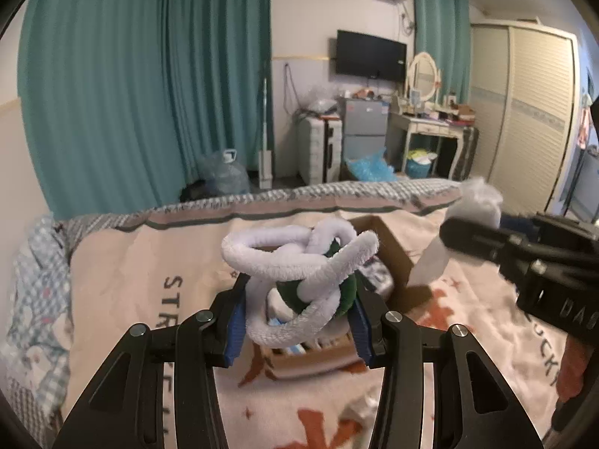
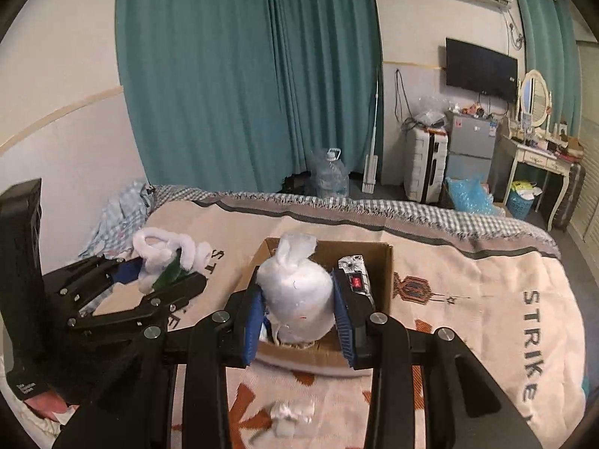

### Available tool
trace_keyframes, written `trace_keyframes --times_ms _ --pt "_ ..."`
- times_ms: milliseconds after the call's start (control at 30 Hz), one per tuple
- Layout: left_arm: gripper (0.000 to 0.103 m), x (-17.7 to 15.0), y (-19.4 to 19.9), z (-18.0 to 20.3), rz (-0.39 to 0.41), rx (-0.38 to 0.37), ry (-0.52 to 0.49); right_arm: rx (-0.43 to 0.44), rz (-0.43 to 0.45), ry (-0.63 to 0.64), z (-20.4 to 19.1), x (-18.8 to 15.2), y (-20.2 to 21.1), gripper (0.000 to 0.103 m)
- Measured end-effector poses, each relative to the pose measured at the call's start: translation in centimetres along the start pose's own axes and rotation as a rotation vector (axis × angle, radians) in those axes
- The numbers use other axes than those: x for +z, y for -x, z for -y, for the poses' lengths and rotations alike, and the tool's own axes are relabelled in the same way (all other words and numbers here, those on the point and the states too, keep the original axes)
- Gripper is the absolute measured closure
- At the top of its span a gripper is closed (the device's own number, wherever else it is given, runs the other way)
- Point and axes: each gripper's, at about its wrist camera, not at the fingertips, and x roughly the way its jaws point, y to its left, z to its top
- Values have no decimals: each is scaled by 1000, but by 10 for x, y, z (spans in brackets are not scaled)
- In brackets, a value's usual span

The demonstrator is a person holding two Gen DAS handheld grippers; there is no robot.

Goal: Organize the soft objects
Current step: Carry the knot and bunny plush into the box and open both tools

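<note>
The left gripper (image 1: 297, 318) is clamped on a tangled white fluffy rope toy (image 1: 299, 262) above the open brown cardboard box (image 2: 378, 258); the right gripper (image 2: 297, 321) pinches a white stuffed plastic bag (image 2: 295, 292) over the box, whose contents are mostly hidden.

Blanketed bed (image 2: 468, 262) bearing cardboard box (image 2: 382, 262)

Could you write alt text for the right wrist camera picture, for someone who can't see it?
A handheld right gripper clamps a white tied plastic bag above an open cardboard box on a bed with a printed blanket. At left, the left gripper holds a white fluffy rope toy; teal curtains hang behind.
</note>
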Motion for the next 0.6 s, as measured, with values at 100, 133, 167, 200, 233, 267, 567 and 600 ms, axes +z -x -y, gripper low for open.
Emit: trace_keyframes --times_ms 100,133,167,200,233,267,567,600 --pt "58 1 -32 -5 -25 8 -6 4 -46 -4 9 -4 -42 69" --pt "58 -1 -45 -6 -34 5 -14 8 -61 -7 12 -6 -54 69" --pt "58 -3 -55 -6 -45 0 -24 13 -75 -11 16 -10 -65 69" --pt "58 -5 -69 -6 -58 -2 -36 17 -91 -15 20 -14 -76 69" --pt "58 -8 -78 -5 -66 -1 -41 19 -110 -18 23 -18 -89 69" --pt "58 -11 -88 -4 -78 -5 -46 24 -130 -19 27 -24 -102 69" --pt "55 -28 -138 1 -134 -11 -52 66 -146 -83 53 -50 -144 58" --pt "53 -29 -138 2 -134 -12 -56 67 -137 -88 55 -50 -142 54"
